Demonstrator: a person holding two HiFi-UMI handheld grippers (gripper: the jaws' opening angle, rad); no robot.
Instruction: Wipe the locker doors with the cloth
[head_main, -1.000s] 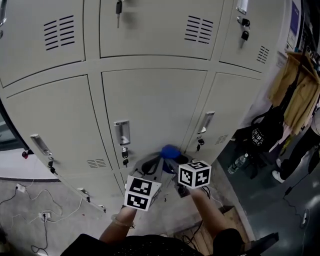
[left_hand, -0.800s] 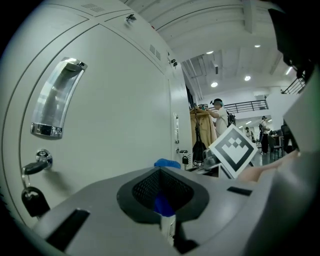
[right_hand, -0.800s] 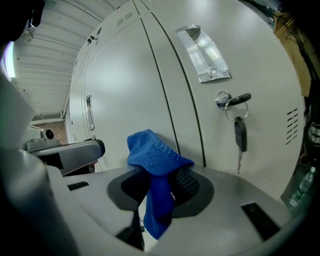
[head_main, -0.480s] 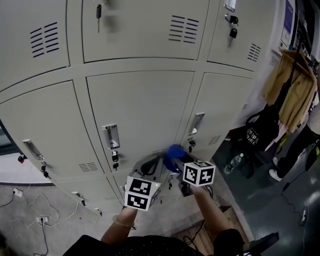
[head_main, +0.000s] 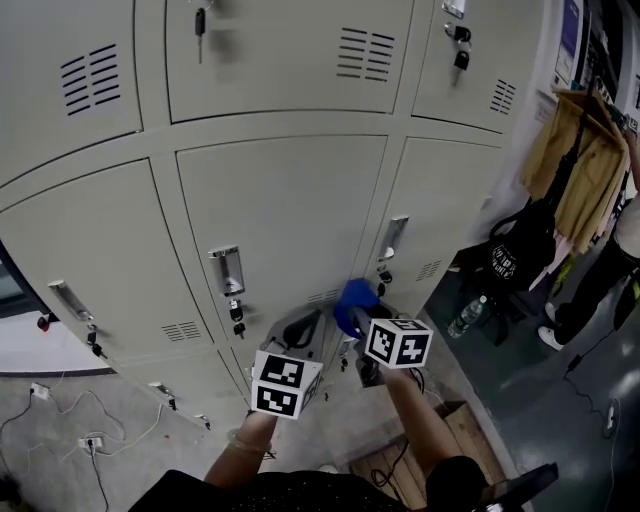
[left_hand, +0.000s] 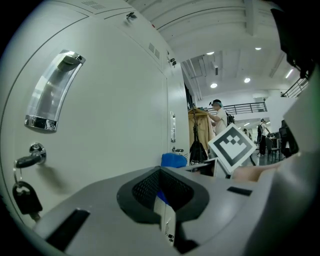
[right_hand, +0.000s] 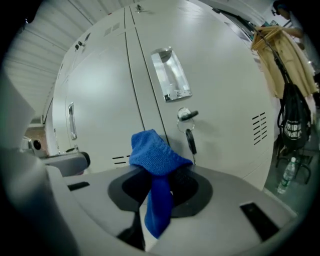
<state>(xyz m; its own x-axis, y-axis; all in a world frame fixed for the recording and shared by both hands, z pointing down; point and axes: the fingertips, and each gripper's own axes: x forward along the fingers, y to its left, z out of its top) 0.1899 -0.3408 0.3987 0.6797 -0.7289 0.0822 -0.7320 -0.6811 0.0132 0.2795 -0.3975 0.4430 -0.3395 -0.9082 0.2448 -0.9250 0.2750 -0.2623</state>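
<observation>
Frankly, the main hazard is the key (right_hand: 191, 141) dangling from its lock: the cloth (right_hand: 155, 155) sits just left of and slightly below it, and a sideways stroke could catch the loops of fabric on it, dragging the cloth out of the grip or rattling the key round. The right gripper (right_hand: 157, 197) pinches only a narrow fold, so friction against the locker door (right_hand: 230, 85) may tug the cloth loose, and a low wad could let hard plastic scrape the paint. Whether the cloth touches the door yet I cannot tell. The left gripper (left_hand: 162, 200), further left of the key, has its jaws pressed together on nothing. The cloth is bright blue, nubby and soft, bunched into a peak; the door is smooth, pale painted metal with louvre slits (right_hand: 259, 125) right of the key and a shiny recessed handle (right_hand: 171, 75) above it.
</observation>
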